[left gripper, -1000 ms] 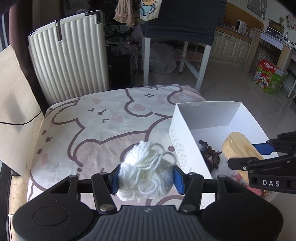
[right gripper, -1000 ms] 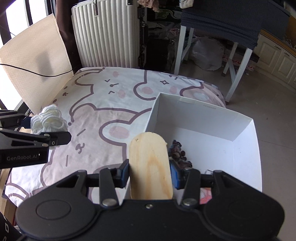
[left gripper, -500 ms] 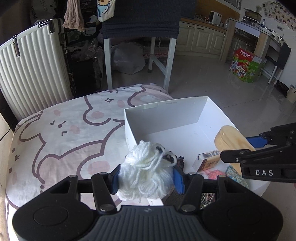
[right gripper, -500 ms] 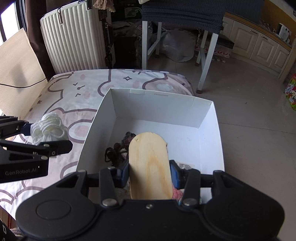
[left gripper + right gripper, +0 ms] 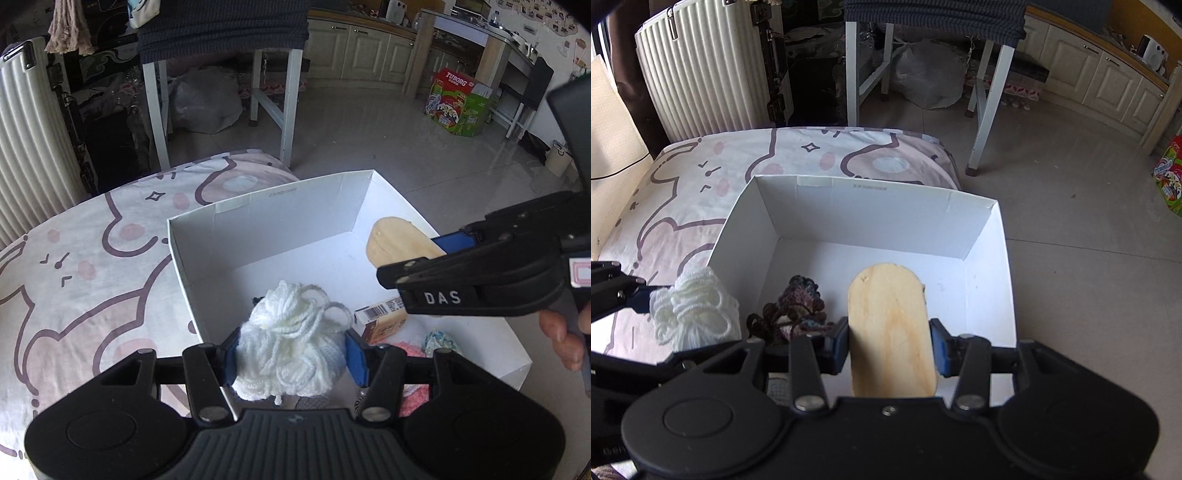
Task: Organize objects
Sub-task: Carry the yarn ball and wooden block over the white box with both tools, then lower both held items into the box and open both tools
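My left gripper point(image 5: 291, 356) is shut on a bundle of white yarn point(image 5: 288, 343) and holds it over the near left part of the white cardboard box point(image 5: 266, 225). The yarn also shows in the right wrist view point(image 5: 694, 308) at the box's left wall. My right gripper point(image 5: 888, 349) is shut on a flat oval wooden board point(image 5: 890, 332) and holds it over the inside of the box point(image 5: 871, 218). The board also shows in the left wrist view point(image 5: 399, 243). Dark purple yarn point(image 5: 792, 308) lies on the box floor.
The box sits at the right edge of a bed with a pink cartoon sheet point(image 5: 85, 266). In the box lie a small barcoded carton point(image 5: 384, 317) and pink and patterned items point(image 5: 439, 341). A white ribbed suitcase point(image 5: 701, 70) and a chair point(image 5: 221, 74) stand behind.
Both grippers moved right from over the bed to over the box, still holding the yarn and the board. The right gripper now appears closer in the left wrist view.
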